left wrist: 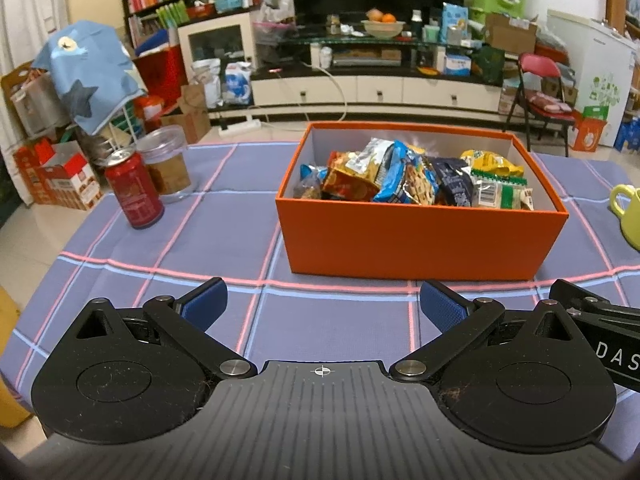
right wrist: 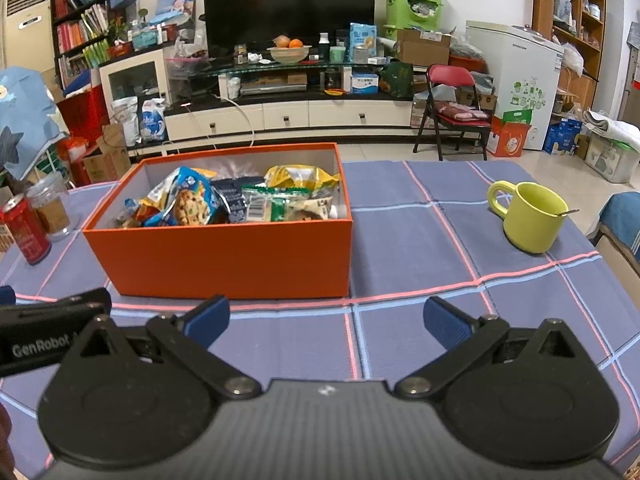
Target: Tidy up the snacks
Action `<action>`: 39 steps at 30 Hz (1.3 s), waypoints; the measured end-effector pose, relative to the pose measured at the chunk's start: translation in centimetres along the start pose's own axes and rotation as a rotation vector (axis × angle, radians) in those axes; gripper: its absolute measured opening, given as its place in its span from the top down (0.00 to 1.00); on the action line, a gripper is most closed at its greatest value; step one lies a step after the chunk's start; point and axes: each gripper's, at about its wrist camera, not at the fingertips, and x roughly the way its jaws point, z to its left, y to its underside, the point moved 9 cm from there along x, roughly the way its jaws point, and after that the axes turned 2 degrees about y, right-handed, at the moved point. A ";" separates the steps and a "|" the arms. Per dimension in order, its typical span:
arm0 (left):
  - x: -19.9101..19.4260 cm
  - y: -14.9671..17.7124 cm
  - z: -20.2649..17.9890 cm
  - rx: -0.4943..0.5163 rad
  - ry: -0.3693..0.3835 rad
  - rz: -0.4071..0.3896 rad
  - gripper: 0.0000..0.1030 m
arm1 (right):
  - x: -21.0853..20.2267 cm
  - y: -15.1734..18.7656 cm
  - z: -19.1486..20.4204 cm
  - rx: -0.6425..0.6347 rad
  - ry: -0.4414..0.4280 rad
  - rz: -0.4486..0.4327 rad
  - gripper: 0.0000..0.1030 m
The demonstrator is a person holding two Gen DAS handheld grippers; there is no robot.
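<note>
An orange box [left wrist: 416,236] [right wrist: 224,256] stands on the blue checked tablecloth, filled with several snack packets [left wrist: 412,178] [right wrist: 236,198] in blue, yellow, green and dark wrappers. My left gripper [left wrist: 322,306] hovers open over the cloth just in front of the box, nothing between its blue pads. My right gripper [right wrist: 326,318] is also open and empty, in front of the box's right corner. Each view catches the other gripper's black body at its edge.
A red can [left wrist: 134,190] [right wrist: 26,230] and a clear jar [left wrist: 166,164] [right wrist: 50,206] stand left of the box. A yellow-green mug [right wrist: 530,216] [left wrist: 626,210] with a spoon sits to the right. Bare cloth [right wrist: 400,344] lies under both grippers. Cluttered room behind.
</note>
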 end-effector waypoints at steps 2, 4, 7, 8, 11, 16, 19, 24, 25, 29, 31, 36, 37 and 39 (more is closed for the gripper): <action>0.0 0.1 0.0 0.002 -0.002 0.001 0.09 | 0.0 0.0 0.0 -0.001 0.001 0.000 0.01; 0.0 0.1 0.0 0.001 -0.002 0.001 0.09 | 0.0 0.0 0.0 -0.001 0.000 0.000 0.01; 0.0 0.0 0.1 -0.004 0.000 -0.003 0.09 | 0.0 0.0 0.0 -0.001 -0.001 -0.001 0.01; -0.1 0.0 0.1 -0.005 0.000 -0.003 0.09 | 0.0 0.1 0.1 -0.001 -0.002 -0.001 0.01; -0.1 0.0 0.1 -0.005 0.000 -0.001 0.09 | 0.1 0.2 0.2 -0.002 -0.003 0.000 0.01; 0.0 0.1 0.1 -0.008 0.001 0.001 0.09 | 0.2 0.3 0.2 -0.002 -0.003 -0.001 0.01; 0.1 0.2 0.1 -0.015 0.005 0.009 0.09 | 0.2 0.3 0.2 -0.004 -0.003 -0.001 0.01; 0.3 0.3 0.2 -0.023 0.011 0.015 0.09 | 0.1 0.2 0.3 -0.003 -0.003 -0.002 0.01; 0.3 0.3 0.2 -0.019 0.008 0.012 0.09 | 0.1 0.3 0.3 -0.004 -0.003 -0.001 0.01; 0.2 0.2 0.2 -0.016 0.006 0.012 0.09 | 0.1 0.1 0.2 -0.005 -0.002 0.000 0.01; 0.2 0.3 0.1 -0.018 0.006 0.014 0.09 | 0.1 0.1 0.2 -0.005 -0.003 -0.001 0.01; 0.3 0.3 0.1 -0.020 0.005 0.019 0.09 | 0.1 0.1 0.2 -0.006 -0.002 0.000 0.01; 0.3 0.3 0.1 -0.021 0.006 0.019 0.09 | 0.0 0.0 0.1 -0.006 -0.003 0.000 0.01; 0.2 0.3 0.1 -0.021 0.007 0.018 0.09 | 0.1 0.0 0.1 -0.007 -0.002 -0.001 0.01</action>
